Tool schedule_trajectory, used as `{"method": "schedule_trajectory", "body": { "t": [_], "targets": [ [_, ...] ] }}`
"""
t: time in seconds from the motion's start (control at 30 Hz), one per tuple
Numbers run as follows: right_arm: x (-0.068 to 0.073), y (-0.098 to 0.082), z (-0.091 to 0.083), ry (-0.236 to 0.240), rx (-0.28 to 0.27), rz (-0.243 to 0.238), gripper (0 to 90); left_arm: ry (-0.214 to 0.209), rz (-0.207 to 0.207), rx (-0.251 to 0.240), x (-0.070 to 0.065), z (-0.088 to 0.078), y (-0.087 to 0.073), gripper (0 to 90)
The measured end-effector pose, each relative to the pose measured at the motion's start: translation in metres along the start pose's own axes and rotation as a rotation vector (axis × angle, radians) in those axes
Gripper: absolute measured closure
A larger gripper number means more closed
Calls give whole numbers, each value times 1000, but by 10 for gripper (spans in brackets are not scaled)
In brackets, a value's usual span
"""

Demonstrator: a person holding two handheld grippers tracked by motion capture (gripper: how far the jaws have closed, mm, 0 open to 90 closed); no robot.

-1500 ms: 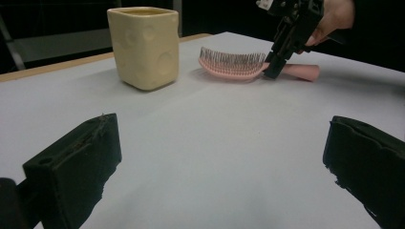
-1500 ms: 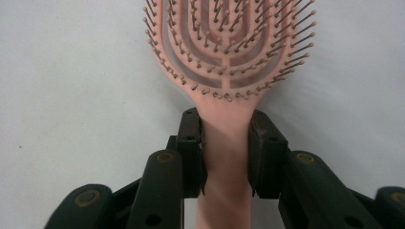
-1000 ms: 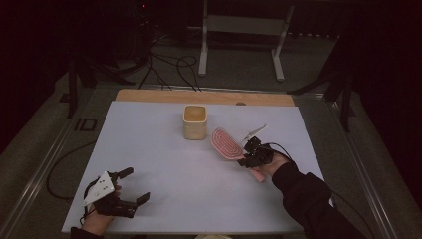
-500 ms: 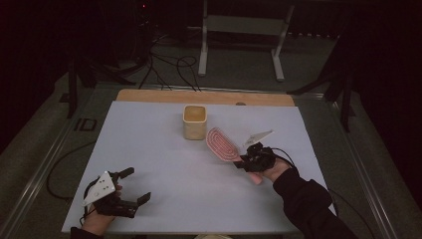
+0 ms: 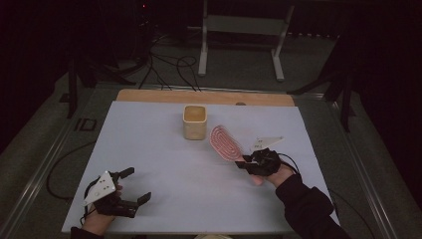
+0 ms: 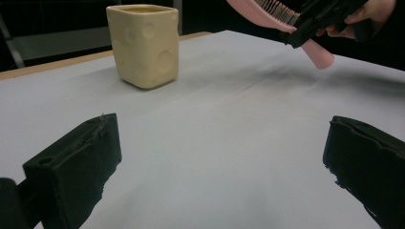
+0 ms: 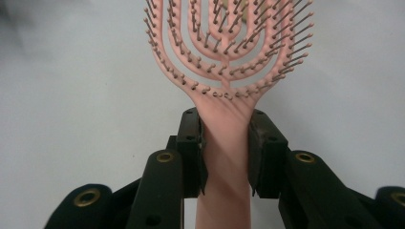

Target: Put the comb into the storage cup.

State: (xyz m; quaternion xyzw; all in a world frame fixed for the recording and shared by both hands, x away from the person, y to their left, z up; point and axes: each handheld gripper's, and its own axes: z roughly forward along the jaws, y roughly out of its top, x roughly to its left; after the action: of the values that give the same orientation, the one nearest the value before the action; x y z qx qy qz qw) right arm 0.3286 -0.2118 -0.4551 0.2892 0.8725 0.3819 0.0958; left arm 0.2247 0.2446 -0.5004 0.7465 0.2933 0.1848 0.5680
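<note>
Hairbrush: pink, with looped pink ribs and darker brownish bristles. Cup: pale cream-yellow with round dimples on its sides. Table: light grey-white top, tan wood strip along the far edge. Both grippers: black, each with a light grey plate.

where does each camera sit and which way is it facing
High view: above the person's side, looking forward and down on the table; both forearms show.
Left gripper view: on the left tool, facing the cup; open jaws.
Right gripper view: on the right tool, along the pink hairbrush it clamps.
All three share that hairbrush.
</note>
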Motion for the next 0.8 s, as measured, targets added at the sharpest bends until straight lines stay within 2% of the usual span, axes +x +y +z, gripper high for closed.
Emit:
{"method": "schedule_trajectory", "body": {
  "t": [0.43, 0.6, 0.8],
  "targets": [
    [3, -11, -15, -56, -74, 4, 700, 2, -8, 2, 1, 1, 0, 2],
    [6, -19, -22, -83, -121, 6, 700, 2, -11, 2, 1, 1, 0, 1],
    [10, -26, -24, -97, -137, 2, 701, 2, -13, 4, 1, 2, 0, 2]
  ]
}}
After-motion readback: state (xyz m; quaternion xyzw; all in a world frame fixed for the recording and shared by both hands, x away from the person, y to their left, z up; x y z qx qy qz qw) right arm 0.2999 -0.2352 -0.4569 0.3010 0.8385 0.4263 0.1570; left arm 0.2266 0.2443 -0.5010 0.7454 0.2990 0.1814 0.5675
